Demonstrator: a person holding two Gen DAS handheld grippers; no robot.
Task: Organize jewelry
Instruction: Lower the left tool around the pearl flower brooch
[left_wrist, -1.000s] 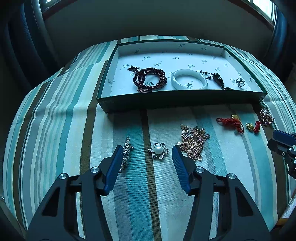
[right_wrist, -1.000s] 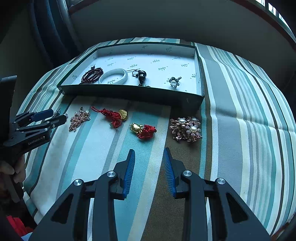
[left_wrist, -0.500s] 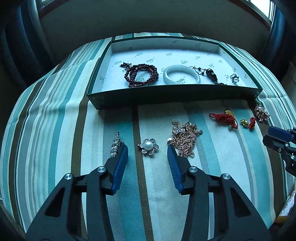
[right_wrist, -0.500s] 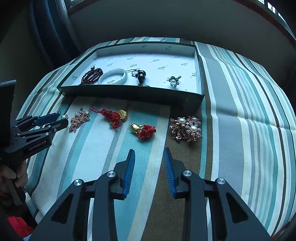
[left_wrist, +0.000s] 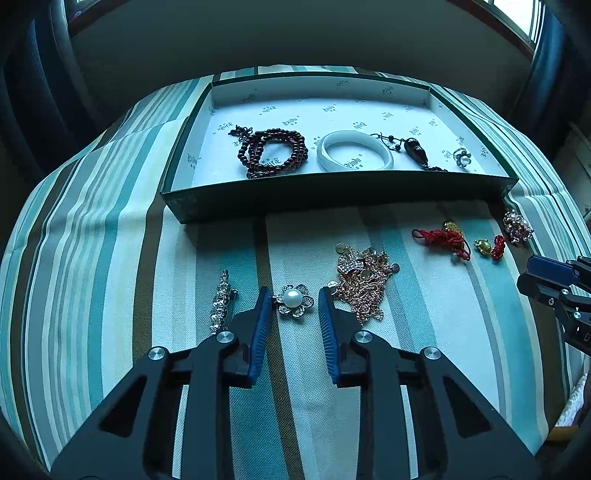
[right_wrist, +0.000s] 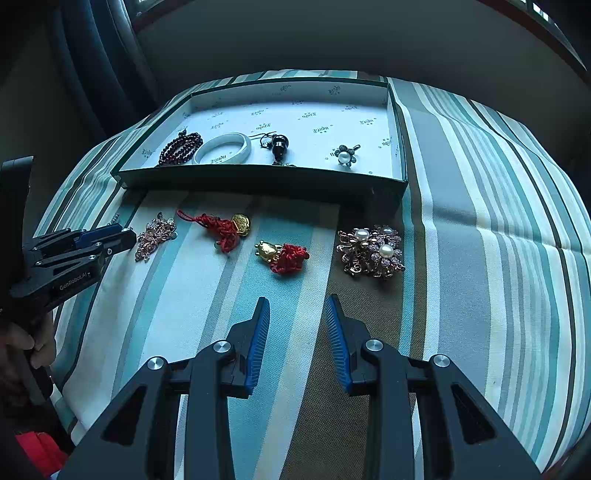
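A green box (left_wrist: 332, 192) with a white lining holds a dark bead bracelet (left_wrist: 273, 151), a white bangle (left_wrist: 354, 155), a dark pendant (left_wrist: 413, 149) and a pearl flower ring (left_wrist: 461, 157). On the striped cloth lie a pearl flower brooch (left_wrist: 293, 299), a crystal bar pin (left_wrist: 221, 301), a gold chain heap (left_wrist: 364, 282), two red-knot gold charms (right_wrist: 221, 227) (right_wrist: 284, 254) and a pearl cluster brooch (right_wrist: 373, 251). My left gripper (left_wrist: 293, 295) is open, its fingertips either side of the pearl flower brooch. My right gripper (right_wrist: 297, 301) is open and empty, below the charms.
The striped cloth (right_wrist: 480, 221) covers the whole table and falls away at the edges. The box (right_wrist: 258, 181) stands at the back. My right gripper shows at the right edge of the left wrist view (left_wrist: 550, 280). A hand (right_wrist: 29, 343) holds the left gripper.
My left gripper has moved forward and narrowed, so its fingertips now flank the pearl flower brooch. The right gripper has stayed still.
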